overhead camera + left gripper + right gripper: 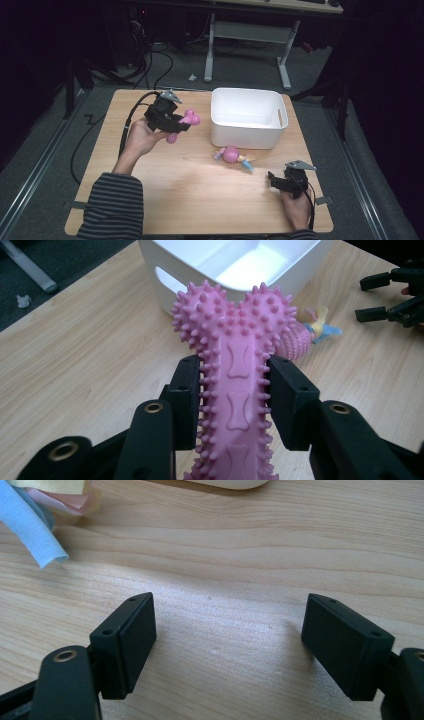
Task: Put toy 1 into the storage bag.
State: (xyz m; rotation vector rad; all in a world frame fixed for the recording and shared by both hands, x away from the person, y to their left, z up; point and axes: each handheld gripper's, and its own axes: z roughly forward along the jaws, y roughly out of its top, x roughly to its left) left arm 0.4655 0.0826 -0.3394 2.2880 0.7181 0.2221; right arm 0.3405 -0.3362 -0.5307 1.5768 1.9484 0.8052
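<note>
A pink spiky bone-shaped toy [190, 119] is lifted above the left side of the wooden table [180, 200], held by my left gripper [172, 123]. In the left gripper view the black pads [292, 390] press on both sides of the toy's shaft [235, 340], and its forked end points toward the bin. My right gripper [272, 181] rests low at the table's front right. Its jaws [227, 635] stand wide apart over bare wood with nothing between them.
A white plastic bin [220, 130] stands at the back right of the table, its rim [175, 265] just beyond the held toy. A small pink toy with yellow and blue fabric tails [232, 155] lies in front of the bin. A blue tail of it [30, 530] lies near the right gripper.
</note>
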